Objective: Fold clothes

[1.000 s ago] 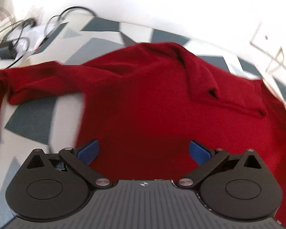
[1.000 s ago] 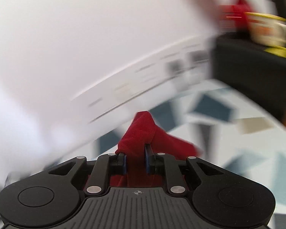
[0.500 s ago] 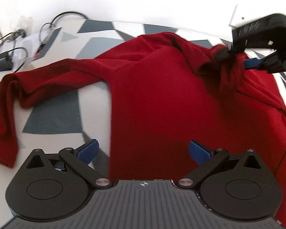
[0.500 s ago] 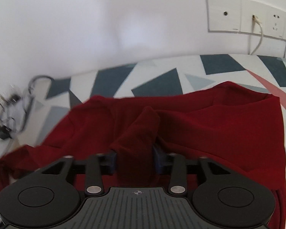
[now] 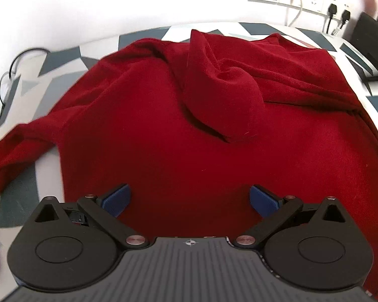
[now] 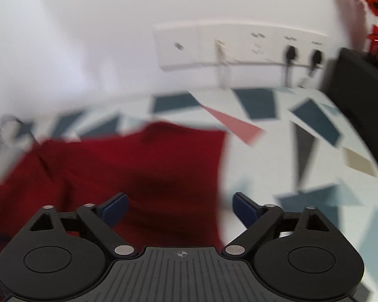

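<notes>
The left hand-held gripper (image 5: 190, 198) hangs with its blue-padded jaws spread wide and nothing between them, directly over the red sweater (image 5: 163, 138). The sweater lies spread on the worktop (image 5: 48, 151) ahead of it, one sleeve (image 5: 221, 95) folded across the body ahead of the jaws, the other sleeve trailing off to their left. The right hand-held gripper (image 6: 180, 205) is likewise spread and empty, over the sweater's (image 6: 138, 166) right edge in a blurred view, with wall sockets (image 6: 239, 45) beyond.
</notes>
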Tool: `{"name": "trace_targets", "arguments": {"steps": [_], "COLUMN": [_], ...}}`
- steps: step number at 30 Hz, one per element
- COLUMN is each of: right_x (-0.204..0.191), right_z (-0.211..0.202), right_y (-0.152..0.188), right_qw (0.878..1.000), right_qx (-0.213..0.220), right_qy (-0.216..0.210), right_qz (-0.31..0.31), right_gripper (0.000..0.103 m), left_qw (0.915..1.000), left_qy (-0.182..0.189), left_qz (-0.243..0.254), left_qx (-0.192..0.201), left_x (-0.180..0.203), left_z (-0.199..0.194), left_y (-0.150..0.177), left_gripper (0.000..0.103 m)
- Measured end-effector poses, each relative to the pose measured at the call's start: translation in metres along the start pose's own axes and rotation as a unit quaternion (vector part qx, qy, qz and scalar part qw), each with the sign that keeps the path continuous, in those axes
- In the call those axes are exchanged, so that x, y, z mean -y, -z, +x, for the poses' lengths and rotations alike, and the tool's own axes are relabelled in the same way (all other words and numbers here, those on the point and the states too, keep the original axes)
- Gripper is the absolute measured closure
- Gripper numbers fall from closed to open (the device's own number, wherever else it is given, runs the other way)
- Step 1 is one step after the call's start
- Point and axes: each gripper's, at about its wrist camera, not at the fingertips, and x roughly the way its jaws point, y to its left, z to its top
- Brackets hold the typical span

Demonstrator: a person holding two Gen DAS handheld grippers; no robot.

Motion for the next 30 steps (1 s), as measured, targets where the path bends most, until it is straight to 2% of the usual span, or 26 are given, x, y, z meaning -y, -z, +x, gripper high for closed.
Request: {"name": "trace_targets", "arguments": {"steps": [3,6,8,11,15,17,18,19,20,21,22,23,24,25,26,30], "right_x": [0.014,0.018,0.019,0.019,-0.001,-0.013,-0.018,-0.023,-0.029,-0.034,-0.039,-0.042,-0.042,-0.04,-0.036,-0.014], "right_z": [0.004,0.005,0.006,0.007,0.014,0.023,0.028,0.032,0.036,0.041,0.045,0.049,0.05,0.049,0.046,0.023], "right_y": [0.028,0.037,0.043,0.047,0.034,0.028,0.025,0.023,0.022,0.021,0.019,0.018,0.018,0.017,0.016,0.011], "right_qw": [0.999,1.0,1.0,1.0,0.996,0.995,0.994,0.993,0.992,0.991,0.99,0.99,0.99,0.99,0.99,0.991], "right_qx": [-0.015,-0.001,0.01,0.029,0.055,0.05,0.047,0.043,0.037,0.032,0.027,0.02,0.014,0.015,0.02,0.05], "right_qy": [0.037,0.028,0.019,0.003,-0.043,-0.062,-0.071,-0.075,-0.077,-0.078,-0.08,-0.081,-0.083,-0.086,-0.088,-0.099], "right_qz": [-0.009,-0.004,-0.002,-0.004,-0.05,-0.065,-0.071,-0.079,-0.089,-0.099,-0.109,-0.115,-0.115,-0.111,-0.104,-0.074], "right_gripper": [0.002,0.002,0.017,0.029,0.03,0.031,0.033,0.036,0.038,0.049,0.066,0.078,0.082,0.092,0.098,0.099], "left_qw": [1.0,0.9999,0.9998,0.9998,0.9978,0.994,0.9925,0.9937,0.995,0.9967,0.9969,0.9968,0.9965,0.9961,0.9956,0.9931], "left_qy": [-0.004,-0.01,-0.016,-0.019,-0.017,-0.043,-0.051,-0.046,-0.04,-0.034,-0.034,-0.034,-0.035,-0.033,-0.03,-0.005], "left_qz": [-0.002,-0.009,-0.012,0.002,0.05,0.081,0.089,0.081,0.072,0.049,0.034,0.02,0.006,-0.003,-0.012,-0.092], "left_qx": [0.004,-0.005,-0.007,0.008,0.039,0.06,0.065,0.062,0.058,0.056,0.062,0.069,0.075,0.082,0.088,0.072], "left_x": [0.001,0.001,0.004,0.012,0.033,0.047,0.051,0.05,0.048,0.043,0.035,0.026,0.018,0.007,-0.004,-0.058], "left_z": [0.001,0.0,-0.001,-0.003,-0.001,0.004,0.008,0.01,0.013,0.011,0.006,0.0,-0.006,-0.012,-0.018,-0.031], "left_y": [0.0,-0.002,-0.006,-0.014,-0.03,-0.035,-0.038,-0.041,-0.045,-0.048,-0.05,-0.052,-0.054,-0.056,-0.058,-0.069], "left_gripper": [0.0,0.0,0.0,0.001,0.003,0.024,0.048,0.064,0.069,0.088,0.091,0.091,0.091,0.091,0.091,0.09]}}
